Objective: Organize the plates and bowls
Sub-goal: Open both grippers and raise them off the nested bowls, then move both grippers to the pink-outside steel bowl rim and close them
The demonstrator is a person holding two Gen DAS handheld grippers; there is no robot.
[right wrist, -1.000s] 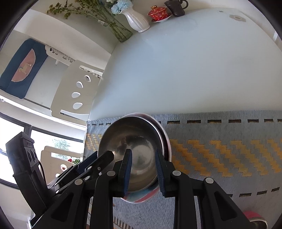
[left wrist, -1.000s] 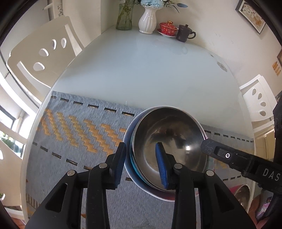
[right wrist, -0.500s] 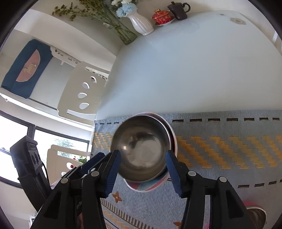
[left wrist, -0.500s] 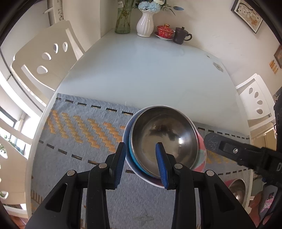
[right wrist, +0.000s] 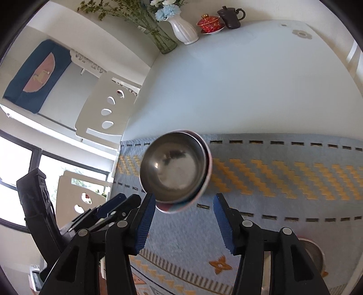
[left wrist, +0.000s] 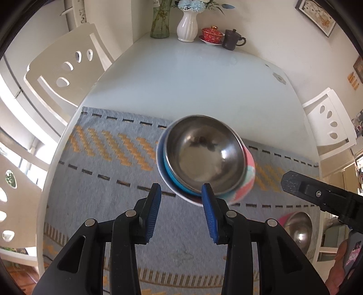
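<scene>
Bowls nested as a shiny steel bowl (left wrist: pixel 204 156) inside a blue-and-pink one (left wrist: pixel 248 179) sit motion-blurred on the grey runner (left wrist: pixel 102 172), another steel bowl (left wrist: pixel 298 229) half hidden at four o'clock, while the left gripper (left wrist: pixel 181 211) and just-widened right gripper (right wrist: pixel 183 224) gape, holding nothing.

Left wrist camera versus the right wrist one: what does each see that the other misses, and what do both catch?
Only the left wrist view shows the framed picture on the wall and the white chair on the right side.

Only the right wrist view shows the blue hanging on the wall and an orange star pattern on the mat.

Both show the steel bowl nested in a colourful bowl on the woven mat, plus the white vase, red lidded cup and dark mug at the table's far end.
</scene>
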